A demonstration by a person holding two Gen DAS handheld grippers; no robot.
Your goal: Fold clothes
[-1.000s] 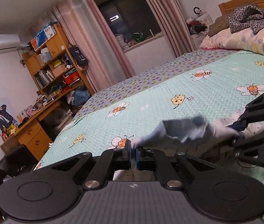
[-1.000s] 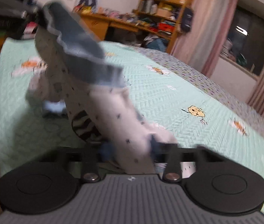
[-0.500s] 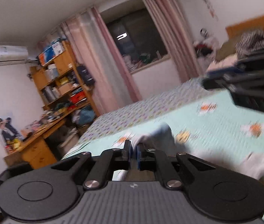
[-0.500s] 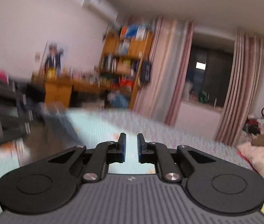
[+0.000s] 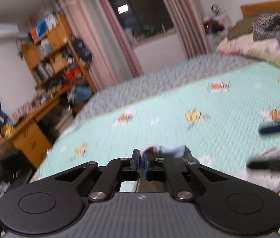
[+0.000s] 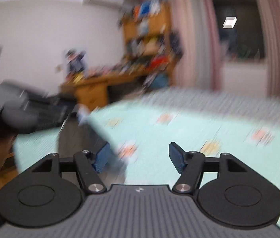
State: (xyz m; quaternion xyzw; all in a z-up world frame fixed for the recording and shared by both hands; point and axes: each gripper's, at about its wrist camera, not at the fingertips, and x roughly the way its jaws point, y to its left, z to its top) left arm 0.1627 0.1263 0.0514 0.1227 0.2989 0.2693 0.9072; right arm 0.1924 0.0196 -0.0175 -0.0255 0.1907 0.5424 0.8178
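1. Sock (image 5: 171,151), pale blue and grey, is pinched at one end between the narrow-set jaws of the left gripper (image 5: 141,161); the rest droops just beyond the fingers above the mint bedspread (image 5: 179,99).
2. Right gripper (image 6: 138,156) has its jaws opening, already wide, with nothing between the blue pads (image 6: 176,155); only blurred bedspread shows through the gap.
3. In the right wrist view, a dark blurred strip of cloth hangs from the left gripper at the left edge.
4. Step in hand, as I judge it: one end of the sock is held, the other end is free.
5. Next move likely calls for the right gripper to catch the hanging end and bring both ends together.
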